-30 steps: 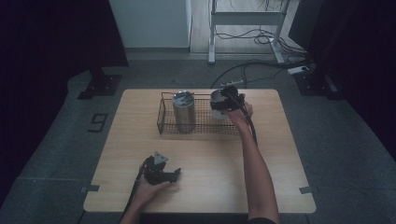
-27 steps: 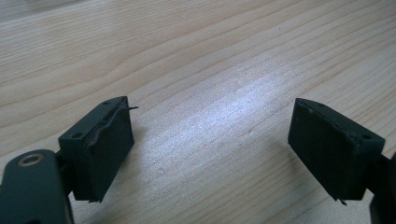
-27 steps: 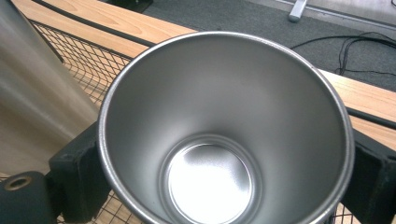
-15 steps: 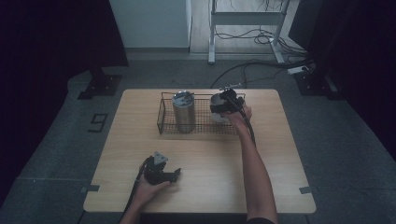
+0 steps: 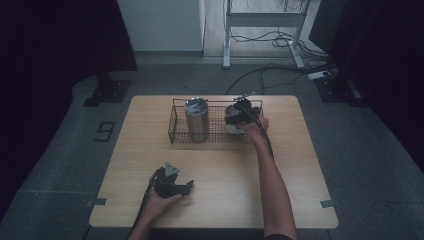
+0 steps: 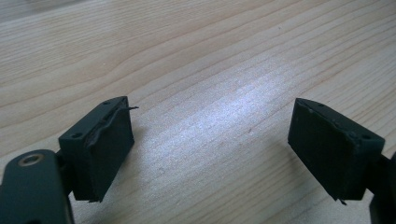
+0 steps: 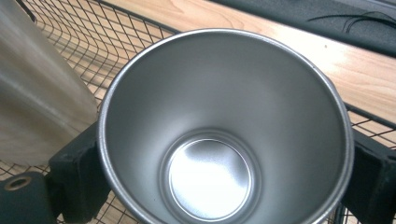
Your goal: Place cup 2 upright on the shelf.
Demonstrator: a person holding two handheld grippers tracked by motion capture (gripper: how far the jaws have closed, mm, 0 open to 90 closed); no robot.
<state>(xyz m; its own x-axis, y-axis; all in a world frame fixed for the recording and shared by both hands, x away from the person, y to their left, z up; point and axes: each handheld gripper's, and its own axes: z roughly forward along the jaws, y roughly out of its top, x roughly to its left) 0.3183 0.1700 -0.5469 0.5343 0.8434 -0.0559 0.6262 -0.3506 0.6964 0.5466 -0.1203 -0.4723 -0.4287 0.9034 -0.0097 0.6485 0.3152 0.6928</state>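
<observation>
A steel cup [image 7: 224,140] stands mouth up and empty at the right end of a black wire basket [image 5: 172,125]. My right gripper [image 7: 224,172] is shut on it, one black pad [image 7: 79,172] against each side of its wall. From the high view that gripper [image 5: 235,119] reaches over the basket's right end onto the cup [image 5: 231,126]. A taller steel tumbler [image 5: 196,120] stands in the basket's left half, and in the right gripper view its side [image 7: 37,93] is close by. My left gripper [image 5: 186,186] rests on the table near the front edge, jaws apart over bare wood [image 6: 210,149].
The basket sits at the back middle of the wooden table [image 5: 300,165]. Past the table is grey floor with a desk frame [image 5: 260,20] and loose cables [image 5: 260,40]. Dark curtains hang at both sides.
My right gripper with the cup has shifted slightly nearer and lower at the basket's right end. The left gripper has stayed where it was.
</observation>
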